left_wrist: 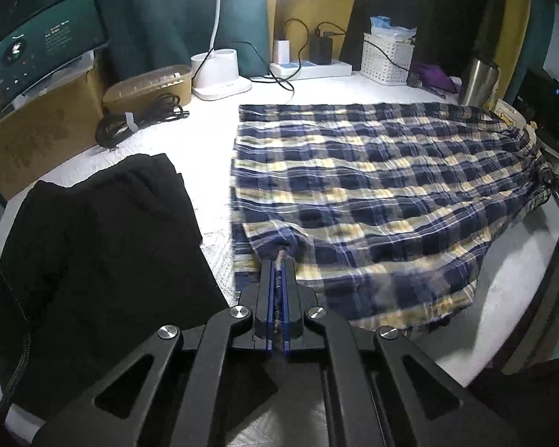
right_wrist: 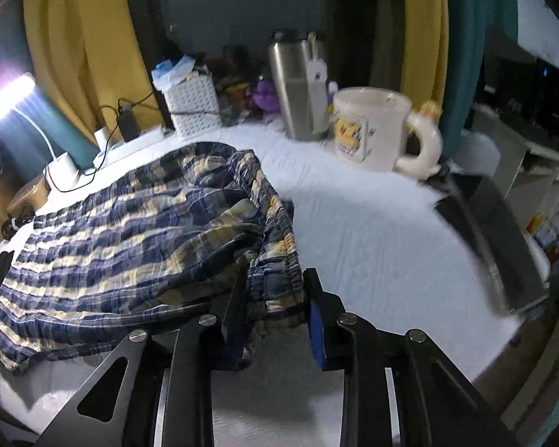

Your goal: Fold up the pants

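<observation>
Black linkage arms fill the near foreground of both views. Left gripper (left_wrist: 280, 260) has its blue pads pinched together on a fold at the near hem of the plaid pants (left_wrist: 372, 186), which lie spread across the white worktop (left_wrist: 205, 149). Right gripper (right_wrist: 275, 298) has the gathered waistband bunched between its jaws, narrowed around the cloth; whether the pads press it cannot be told. Beside the hem lies a black garment (left_wrist: 104, 242). Along the far edge stand a steel tumbler (right_wrist: 294, 89), a mug (right_wrist: 372, 126) and a white basket (right_wrist: 193, 106).
</observation>
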{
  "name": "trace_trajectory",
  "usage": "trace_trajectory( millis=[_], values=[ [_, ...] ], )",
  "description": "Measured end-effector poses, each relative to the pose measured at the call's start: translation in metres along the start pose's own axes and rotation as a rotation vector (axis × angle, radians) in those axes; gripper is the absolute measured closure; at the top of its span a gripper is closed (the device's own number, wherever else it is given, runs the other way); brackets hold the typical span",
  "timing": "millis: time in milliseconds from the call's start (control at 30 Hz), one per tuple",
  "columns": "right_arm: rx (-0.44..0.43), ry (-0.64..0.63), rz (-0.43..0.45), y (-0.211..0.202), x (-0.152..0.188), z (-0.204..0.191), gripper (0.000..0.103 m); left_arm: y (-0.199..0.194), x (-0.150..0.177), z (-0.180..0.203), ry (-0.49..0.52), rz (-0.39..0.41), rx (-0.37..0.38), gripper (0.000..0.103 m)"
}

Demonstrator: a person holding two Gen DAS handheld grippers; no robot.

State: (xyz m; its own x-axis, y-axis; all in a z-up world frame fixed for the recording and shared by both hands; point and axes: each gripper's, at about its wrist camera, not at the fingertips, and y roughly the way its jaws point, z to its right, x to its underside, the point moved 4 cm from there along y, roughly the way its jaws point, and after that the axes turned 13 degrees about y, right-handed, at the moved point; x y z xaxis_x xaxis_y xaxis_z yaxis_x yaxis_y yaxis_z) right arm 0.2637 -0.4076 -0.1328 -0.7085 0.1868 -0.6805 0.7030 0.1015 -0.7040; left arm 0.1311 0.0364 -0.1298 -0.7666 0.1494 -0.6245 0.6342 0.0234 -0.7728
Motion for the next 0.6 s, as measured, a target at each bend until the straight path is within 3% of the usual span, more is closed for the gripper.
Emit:
trace_trajectory(
  millis=[267,367,400,500,600],
  values=[
    [0.028,0.024,-0.085,0.015,0.025,0.017,0.075,0.028,0.017,-0.006,-0.007,-0.060,0.010,0.101],
    [0.031,0.043,-0.083,0.013,0.028,0.022,0.066,0.023,0.012,-0.009,0.001,-0.060,0.016,0.101],
    [0.045,0.037,-0.077,0.011,0.028,0.022,0.055,0.022,0.011,-0.010,0.005,-0.061,0.016,0.101],
    [0.073,0.022,-0.055,0.006,0.024,0.025,0.040,0.016,0.005,-0.012,0.023,-0.061,0.011,0.101],
    [0.080,0.021,-0.043,0.002,0.021,0.026,0.036,0.013,0.002,-0.013,0.032,-0.065,0.000,0.101]
  ],
)
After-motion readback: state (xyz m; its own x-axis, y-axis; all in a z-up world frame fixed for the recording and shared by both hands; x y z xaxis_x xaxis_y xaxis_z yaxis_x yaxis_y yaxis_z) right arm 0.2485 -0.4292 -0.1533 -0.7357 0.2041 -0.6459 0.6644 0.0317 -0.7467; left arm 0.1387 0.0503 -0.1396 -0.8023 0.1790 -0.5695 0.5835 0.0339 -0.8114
